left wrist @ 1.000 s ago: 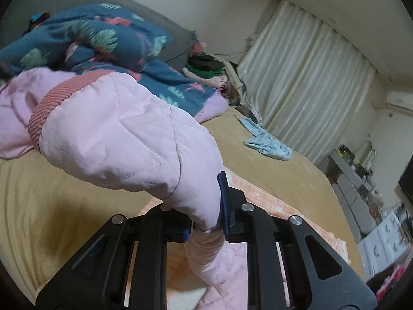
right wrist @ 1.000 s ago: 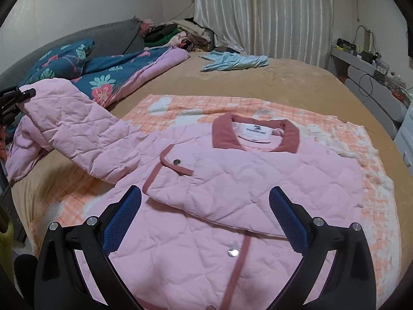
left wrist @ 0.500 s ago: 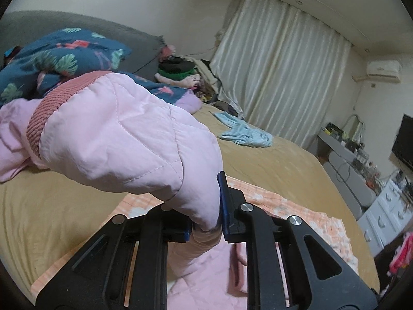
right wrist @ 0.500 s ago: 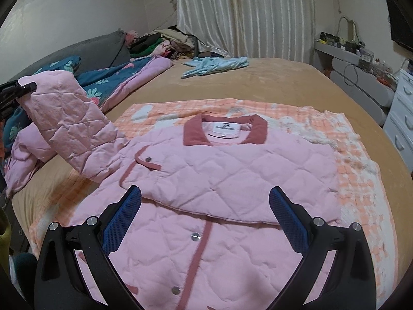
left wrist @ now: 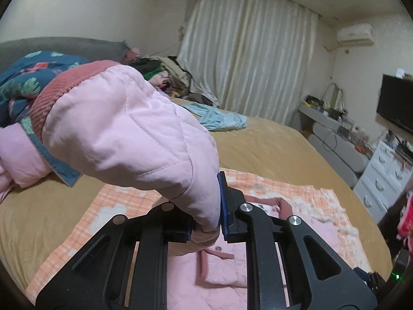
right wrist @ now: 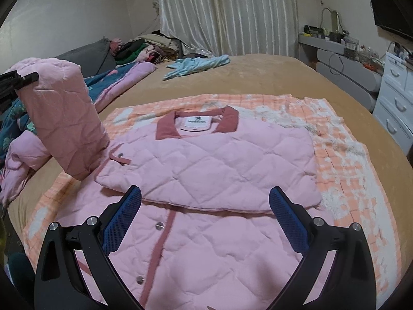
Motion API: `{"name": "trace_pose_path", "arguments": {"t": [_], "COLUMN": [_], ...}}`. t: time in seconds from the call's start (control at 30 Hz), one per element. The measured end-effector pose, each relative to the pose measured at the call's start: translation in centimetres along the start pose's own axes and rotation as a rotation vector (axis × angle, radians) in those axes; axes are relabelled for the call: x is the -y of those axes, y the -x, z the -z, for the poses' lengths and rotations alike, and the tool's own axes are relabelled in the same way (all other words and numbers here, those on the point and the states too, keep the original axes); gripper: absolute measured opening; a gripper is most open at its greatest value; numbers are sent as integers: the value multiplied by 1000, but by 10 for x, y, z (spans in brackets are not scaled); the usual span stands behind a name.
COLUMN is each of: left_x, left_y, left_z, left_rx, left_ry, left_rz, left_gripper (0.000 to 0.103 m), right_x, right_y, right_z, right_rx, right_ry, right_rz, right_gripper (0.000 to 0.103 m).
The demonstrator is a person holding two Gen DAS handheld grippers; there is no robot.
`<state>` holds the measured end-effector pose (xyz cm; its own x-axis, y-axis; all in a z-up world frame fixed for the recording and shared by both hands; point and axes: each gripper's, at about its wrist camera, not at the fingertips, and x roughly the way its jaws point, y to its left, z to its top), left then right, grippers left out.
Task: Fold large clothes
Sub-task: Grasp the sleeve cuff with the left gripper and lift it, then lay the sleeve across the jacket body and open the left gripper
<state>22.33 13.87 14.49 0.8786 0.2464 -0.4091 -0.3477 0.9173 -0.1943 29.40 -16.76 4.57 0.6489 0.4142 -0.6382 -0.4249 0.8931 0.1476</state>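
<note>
two tongs over the pink jacket [right wrist: 206,160]: left tongs [left wrist: 206,228] clamped on its sleeve [left wrist: 124,134], right tongs [right wrist: 205,222] apart, seemingly empty

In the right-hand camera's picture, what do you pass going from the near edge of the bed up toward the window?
Open right gripper → pink quilted jacket → orange checked blanket → light blue garment → white curtain.

my jacket [right wrist: 206,160]: quilted matt pink cloth | cuff [left wrist: 54,90]: ribbed knit | my pads [right wrist: 124,219]: textured blue rubber | blanket [right wrist: 343,160]: fuzzy checked cloth
</note>
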Motion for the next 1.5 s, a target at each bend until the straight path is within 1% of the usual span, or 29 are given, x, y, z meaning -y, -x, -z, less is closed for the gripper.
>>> {"name": "trace_pose_path", "arguments": {"t": [0.13,0.23,0.47,0.67,0.73,0.9,1.07,1.2,1.3,1.37,1.4,1.43,1.47,1.5], "left_x": [25,45,87,115,126,149,169,184,194,199,202,204,206,207], "left_y": [-8,-15,-30,-44,-51,-70,-88,-96,-102,-103,-103,-102,-101,-100], "left_z": [9,19,44,70,80,105,137,159,176,186,190,196,199,203], "left_rx": [-8,-22,-57,-101,-126,-193,-254,-285,-312,-329,-339,-359,-369,-381], "left_ry": [-73,-120,-199,-256,-288,-354,-427,-496,-552,-587,-602,-618,-629,-649], "left_rz": [21,50,106,148,169,193,201,199,199,208,216,236,244,254], "left_gripper": [9,9,9,9,9,9,12,15,23,34,39,53,63,64], "right_x": [13,23,41,62,70,91,114,128,135,138,139,140,140,140], "right_y": [-2,-2,5,11,14,20,26,30,32,31,30,29,27,26], "right_z": [7,10,11,10,10,11,12,14,16,17,18,19,19,20], "right_rx": [1,-4,18,38,45,51,61,69,69,67,64,60,56,51], "right_ry": [-21,-43,-59,-103,-121,-188,-258,-309,-331,-341,-346,-352,-357,-357], "right_rz": [18,27,96,132,143,169,190,196,200,200,198,190,186,185], "right_gripper": [99,99,99,99,99,99,99,99,99,99,99,99,99,99]}}
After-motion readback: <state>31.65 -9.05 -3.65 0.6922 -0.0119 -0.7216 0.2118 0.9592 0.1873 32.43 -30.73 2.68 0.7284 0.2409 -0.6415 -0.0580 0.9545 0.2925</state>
